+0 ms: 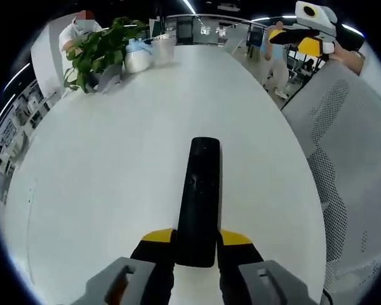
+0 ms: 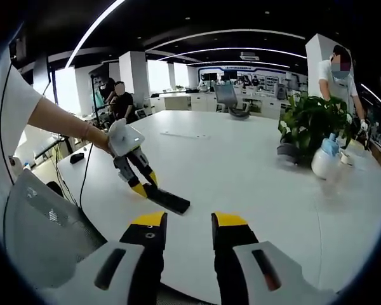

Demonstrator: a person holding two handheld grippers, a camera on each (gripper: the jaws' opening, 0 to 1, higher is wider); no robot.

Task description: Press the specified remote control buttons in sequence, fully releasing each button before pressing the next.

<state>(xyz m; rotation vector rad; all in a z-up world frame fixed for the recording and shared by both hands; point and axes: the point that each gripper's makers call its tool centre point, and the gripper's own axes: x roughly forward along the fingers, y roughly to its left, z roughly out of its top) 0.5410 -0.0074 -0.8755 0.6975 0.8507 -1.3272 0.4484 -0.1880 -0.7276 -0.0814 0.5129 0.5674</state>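
Here, left gripper (image 1: 195,249) clamped on near end of slim black plastic remote control (image 1: 199,197), held over white oval counter (image 1: 101,178). Right gripper (image 2: 188,230), jaws apart, hangs well away. Step: steadying remote; next move likely calls for right gripper closing in to press first button.

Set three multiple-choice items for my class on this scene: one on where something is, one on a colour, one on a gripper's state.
1. Where is the potted plant?
A. at the far end of the white table
B. on a chair
C. between the left gripper's jaws

2. What colour is the remote control?
A. white
B. black
C. red

3. What state is the right gripper in?
A. shut on the remote
B. shut on a bottle
C. open

Answers:
1 A, it stands far from the left gripper, beside a spray bottle.
2 B, its body is black.
3 C, its yellow-tipped jaws stand apart with nothing between.
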